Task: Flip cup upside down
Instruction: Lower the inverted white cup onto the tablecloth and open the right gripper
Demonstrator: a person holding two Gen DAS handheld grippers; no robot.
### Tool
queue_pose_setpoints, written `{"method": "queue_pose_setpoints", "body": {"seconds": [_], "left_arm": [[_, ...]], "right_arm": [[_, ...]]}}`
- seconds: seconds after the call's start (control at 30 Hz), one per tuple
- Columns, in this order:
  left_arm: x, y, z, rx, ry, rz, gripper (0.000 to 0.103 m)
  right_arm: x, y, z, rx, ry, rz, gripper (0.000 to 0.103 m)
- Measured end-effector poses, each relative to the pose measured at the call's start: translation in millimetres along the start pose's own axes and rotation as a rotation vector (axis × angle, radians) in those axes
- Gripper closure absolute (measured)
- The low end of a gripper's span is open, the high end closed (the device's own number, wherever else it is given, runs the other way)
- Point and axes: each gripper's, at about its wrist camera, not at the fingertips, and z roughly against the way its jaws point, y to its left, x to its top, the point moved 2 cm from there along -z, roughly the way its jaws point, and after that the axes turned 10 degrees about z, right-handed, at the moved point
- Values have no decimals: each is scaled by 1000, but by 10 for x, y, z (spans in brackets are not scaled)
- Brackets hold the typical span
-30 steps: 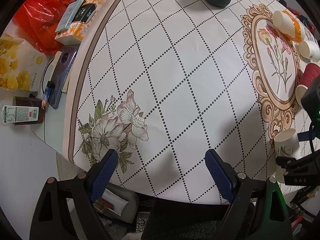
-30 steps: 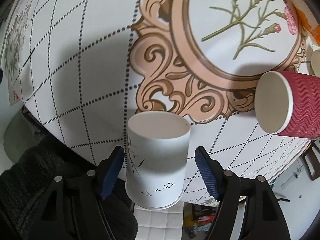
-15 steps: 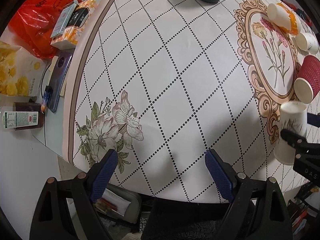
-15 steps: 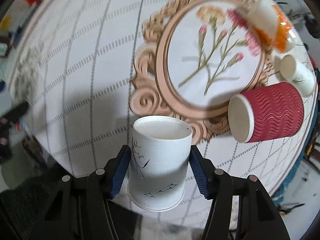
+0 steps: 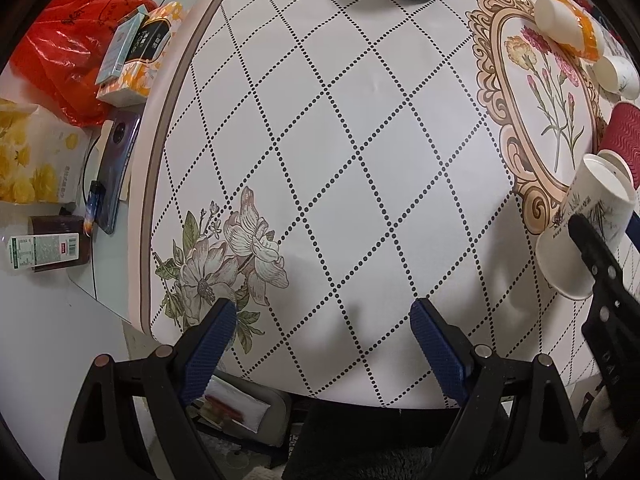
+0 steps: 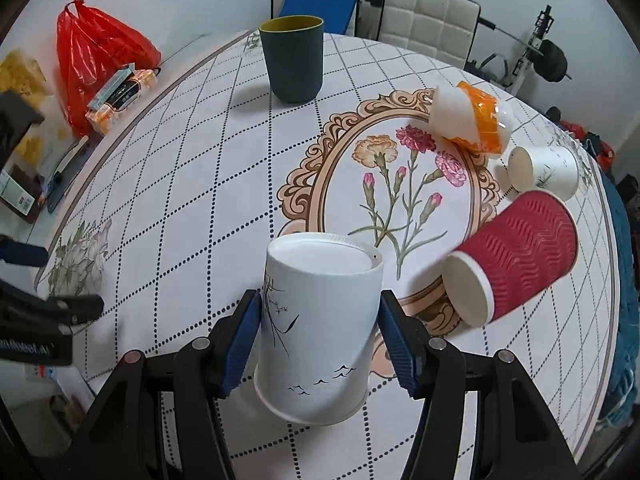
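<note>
The right claw [image 6: 318,334] is closed on the white paper cup [image 6: 318,328], its blue pads pressed to the cup's left and right walls, lifted clear of the surface [image 6: 192,148]. The cup's long axis runs away from the claw: closed base at the far end, open rim nearest the camera and tilted down. Turning it over looks largely done; what remains is setting the rim flat. The left claw [image 5: 320,344] hangs wide open and empty over the near edge, well apart from the cup.

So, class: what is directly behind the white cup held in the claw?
Behind the white cup, gripped by the right claw, lies the tablecloth's ornate frame print with carnations. The cup hides the frame's near edge.
</note>
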Motion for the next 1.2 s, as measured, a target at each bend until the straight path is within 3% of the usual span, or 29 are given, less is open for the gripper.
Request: {"method": "queue_pose_setpoints", "body": {"seconds": [0.27, 0.83, 0.87, 0.93, 0.97, 1.1, 1.2], "left_arm": [[-41, -63, -4, -4, 2, -27, 14], [-177, -236, 151, -43, -62, -92, 14], [-189, -253, 189, -46, -76, -96, 14], [-219, -281, 279, -53, -105, -99, 9], [-234, -293, 321, -61, -111, -96, 2], [-329, -343, 541, -90, -149, -89, 2], [-419, -371, 730, -99, -192, -86, 2]], "right_arm": [[-284, 48, 90, -25, -42, 18, 41], [-611, 119, 251, -56, 33, 5, 40], [-620, 121, 268, -63, 44, 1, 38], [-634, 118, 310, -60, 62, -15, 19], [-642, 109, 348, -62, 70, -28, 16], [-708, 24, 562, -59, 112, -110, 8], [-794, -104, 844, -92, 123, -193, 7]]}}
